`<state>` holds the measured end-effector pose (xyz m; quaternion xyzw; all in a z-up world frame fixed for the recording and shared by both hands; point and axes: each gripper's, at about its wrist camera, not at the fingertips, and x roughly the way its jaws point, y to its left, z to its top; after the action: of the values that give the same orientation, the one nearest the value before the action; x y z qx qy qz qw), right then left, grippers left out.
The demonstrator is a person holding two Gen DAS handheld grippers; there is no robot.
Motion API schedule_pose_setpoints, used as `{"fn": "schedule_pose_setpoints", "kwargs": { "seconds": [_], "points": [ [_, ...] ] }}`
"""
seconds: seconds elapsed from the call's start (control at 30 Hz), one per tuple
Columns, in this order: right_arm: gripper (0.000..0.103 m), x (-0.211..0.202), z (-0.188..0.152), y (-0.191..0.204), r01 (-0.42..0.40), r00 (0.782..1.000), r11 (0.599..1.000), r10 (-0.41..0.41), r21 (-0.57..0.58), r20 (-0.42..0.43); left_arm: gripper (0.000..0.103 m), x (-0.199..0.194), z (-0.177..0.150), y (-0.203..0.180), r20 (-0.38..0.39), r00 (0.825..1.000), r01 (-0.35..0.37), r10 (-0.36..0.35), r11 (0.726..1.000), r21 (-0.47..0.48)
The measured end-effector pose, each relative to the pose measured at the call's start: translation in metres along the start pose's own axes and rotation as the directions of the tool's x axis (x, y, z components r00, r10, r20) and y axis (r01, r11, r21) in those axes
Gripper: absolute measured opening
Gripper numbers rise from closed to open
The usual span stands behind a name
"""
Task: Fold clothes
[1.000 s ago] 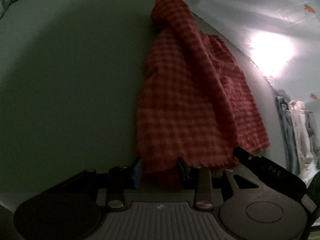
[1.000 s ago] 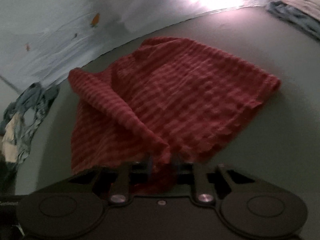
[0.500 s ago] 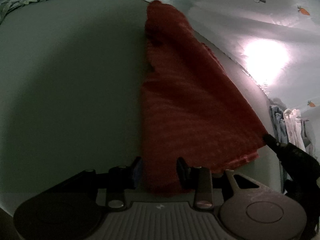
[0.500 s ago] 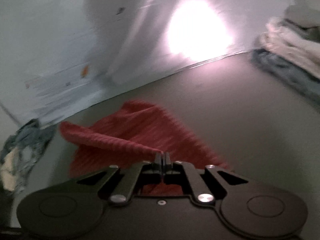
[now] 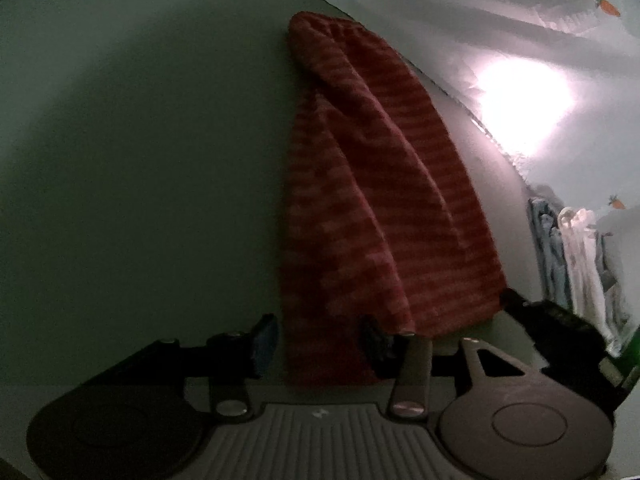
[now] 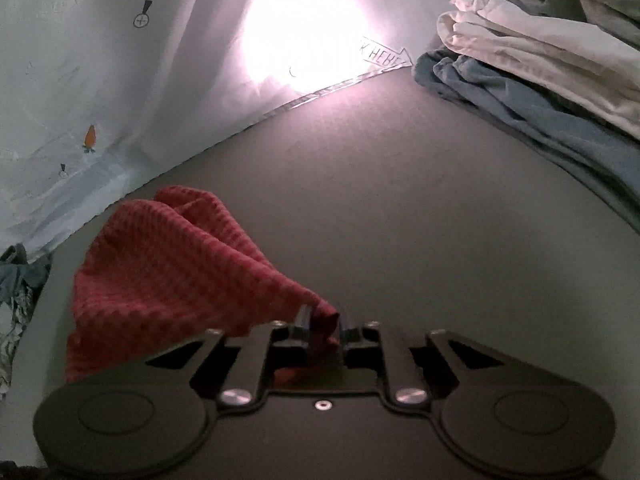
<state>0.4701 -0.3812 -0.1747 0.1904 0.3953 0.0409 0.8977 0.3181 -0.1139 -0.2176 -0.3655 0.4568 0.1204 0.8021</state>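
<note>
A grey table (image 6: 400,208) carries a red checked cloth (image 6: 168,264) at lower left and a stack of folded clothes (image 6: 540,64) at upper right.

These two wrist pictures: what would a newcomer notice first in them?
First, the red striped knitted cloth, folded into a long narrow shape on the dull grey surface, its near end between both tools. The left tool and the right tool are both opening around its edge. Next come the bright glare on the pale printed sheet behind, and the stack of white and blue folded clothes at the far right.
</note>
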Motion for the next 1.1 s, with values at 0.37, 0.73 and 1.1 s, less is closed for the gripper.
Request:
{"fn": "schedule_pose_setpoints", "kwargs": {
  "seconds": [0.37,0.73,1.1],
  "points": [
    [0.031,0.005,-0.003,0.002,-0.053,0.998,0.998,0.052,-0.015,-0.032,0.067,-0.007,0.001,0.010,0.049,0.986,0.166,-0.162,0.982,-0.088],
    [0.004,0.000,-0.012,0.011,-0.024,0.999,0.999,0.022,-0.048,-0.033,0.002,0.039,0.014,-0.028,-0.025,1.000,0.017,-0.016,0.999,0.047],
    [0.003,-0.058,-0.084,0.042,-0.044,0.979,0.998,0.052,0.040,-0.200,0.002,-0.027,0.049,0.024,-0.065,0.996,-0.055,0.065,0.988,0.144]
  ]
}}
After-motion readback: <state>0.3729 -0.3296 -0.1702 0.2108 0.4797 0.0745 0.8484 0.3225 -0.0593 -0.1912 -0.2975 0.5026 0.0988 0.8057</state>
